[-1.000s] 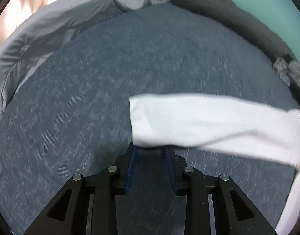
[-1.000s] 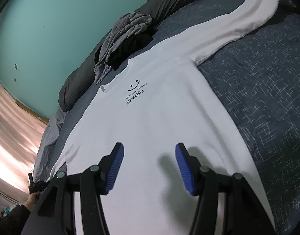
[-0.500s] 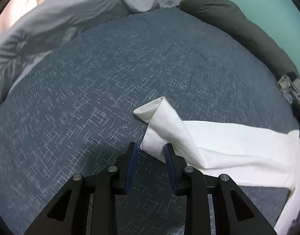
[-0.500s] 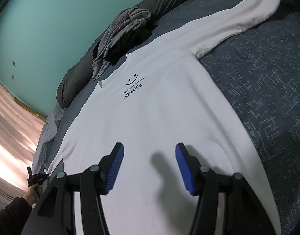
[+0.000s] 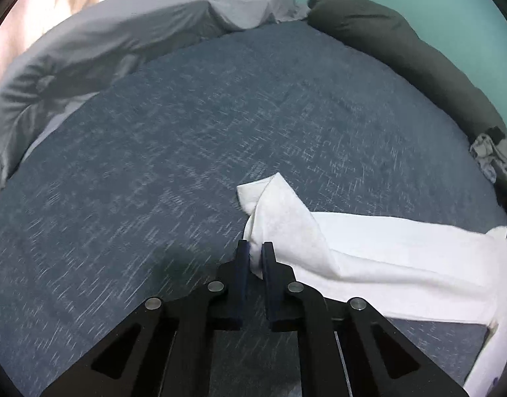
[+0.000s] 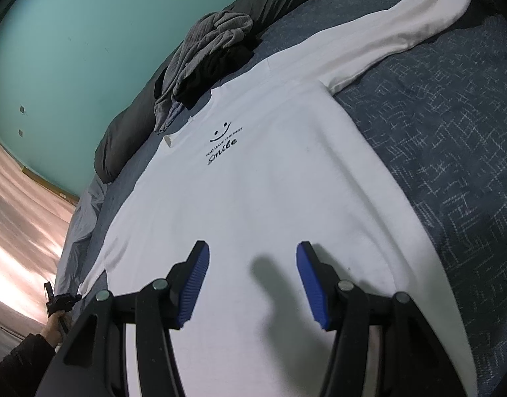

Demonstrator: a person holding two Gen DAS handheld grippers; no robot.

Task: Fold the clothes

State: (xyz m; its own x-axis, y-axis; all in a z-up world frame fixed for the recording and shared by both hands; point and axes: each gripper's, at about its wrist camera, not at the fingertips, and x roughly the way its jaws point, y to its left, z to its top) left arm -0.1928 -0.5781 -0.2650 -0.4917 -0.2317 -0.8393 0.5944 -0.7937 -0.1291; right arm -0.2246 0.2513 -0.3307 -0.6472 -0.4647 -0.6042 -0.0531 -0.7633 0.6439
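White sleeve (image 5: 286, 218) between left gripper (image 5: 256, 251) pads

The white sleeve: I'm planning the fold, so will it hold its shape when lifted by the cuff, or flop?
Probably flop. The white sleeve already buckles and twists at its cuff, where the left gripper jaws are closing on it. It looks like soft knit, likely light, so the rest should trail along the blue bedspread. The textured cover may drag on it slightly.
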